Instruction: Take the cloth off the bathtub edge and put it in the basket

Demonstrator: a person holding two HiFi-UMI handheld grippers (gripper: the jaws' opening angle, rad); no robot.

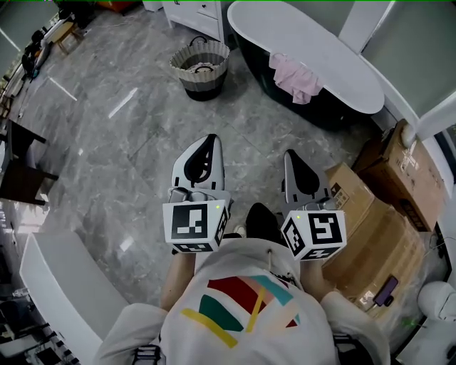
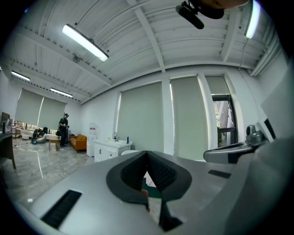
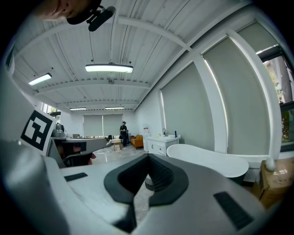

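The left tongs (image 1: pixel 206 142) are clenched tight with nothing between the jaws, and the right tongs (image 1: pixel 292 157) are clenched and empty as well. The person is holding the pair out in front of the chest, side by side and apart, both aiming roughly level toward the tub (image 1: pixel 320 50). A dark shoe (image 1: pixel 262 221) is showing on the grey floor (image 1: pixel 128 142) between them. Ahead of the right tongs and well apart from them, the pink cloth (image 1: pixel 296 77) is hanging over the tub's near rim, drooping down its dark outer side. The basket (image 1: pixel 187 77) is standing on the floor to the left of the tub's end, ahead of the left tongs and away from the cloth. Cardboard boxes (image 1: pixel 370 228) are sitting just to the person's right, and a white cabinet (image 1: pixel 196 11) is standing beyond the basket.
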